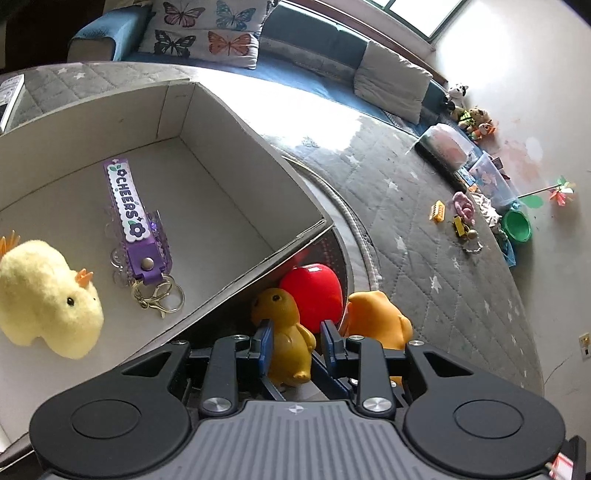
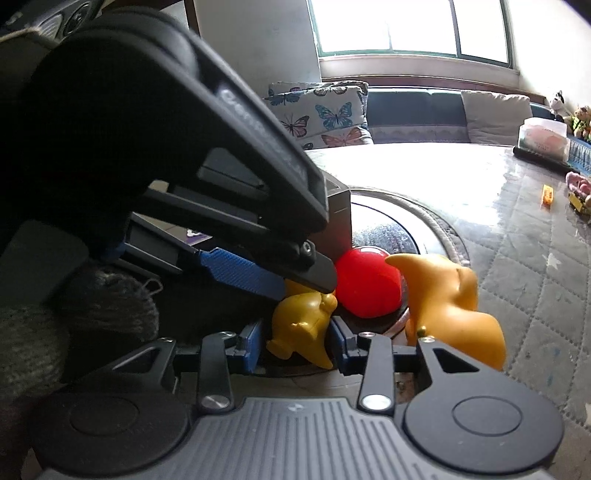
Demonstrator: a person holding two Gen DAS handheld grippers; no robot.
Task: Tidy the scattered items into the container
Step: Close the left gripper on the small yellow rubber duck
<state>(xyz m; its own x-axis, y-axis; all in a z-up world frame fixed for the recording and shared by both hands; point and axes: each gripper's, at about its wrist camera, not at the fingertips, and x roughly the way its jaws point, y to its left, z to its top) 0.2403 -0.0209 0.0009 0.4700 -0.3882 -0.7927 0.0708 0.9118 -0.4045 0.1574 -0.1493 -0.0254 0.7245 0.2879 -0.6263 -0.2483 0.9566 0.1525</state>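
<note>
Two grippers converge on one small mustard-yellow duck figure [image 1: 286, 332] just outside a grey cardboard box [image 1: 236, 122]. In the left wrist view the left gripper [image 1: 294, 338] has its blue pads [image 1: 266, 341] on either side of the duck, the left pad touching it and the right pad close beside; whether the grip is firm cannot be told. In the right wrist view the right gripper [image 2: 297, 341] likewise brackets the same figure [image 2: 304, 325] between its blue pads [image 2: 253, 345], set close to its flanks, contact unclear. The left gripper's black body and one blue finger cross that view from the upper left, the fingertip resting over the duck. A red ball [image 1: 312, 293] lies just behind the figure, beside the box's outer wall, and a larger orange rubber duck [image 1: 380, 319] stands just to the right of it, near the ball. Inside the box lie a fluffy yellow plush chick [image 1: 48, 299] and a purple "CHEERS" keychain [image 1: 135, 225] with gold rings, apart from each other on the box floor. Beyond, a grey quilted mat [image 1: 424, 221] carries small toys [image 1: 460, 225], well apart from the box, and a butterfly-print cushion [image 1: 210, 31] rests on a blue sofa [image 1: 314, 48].
</note>
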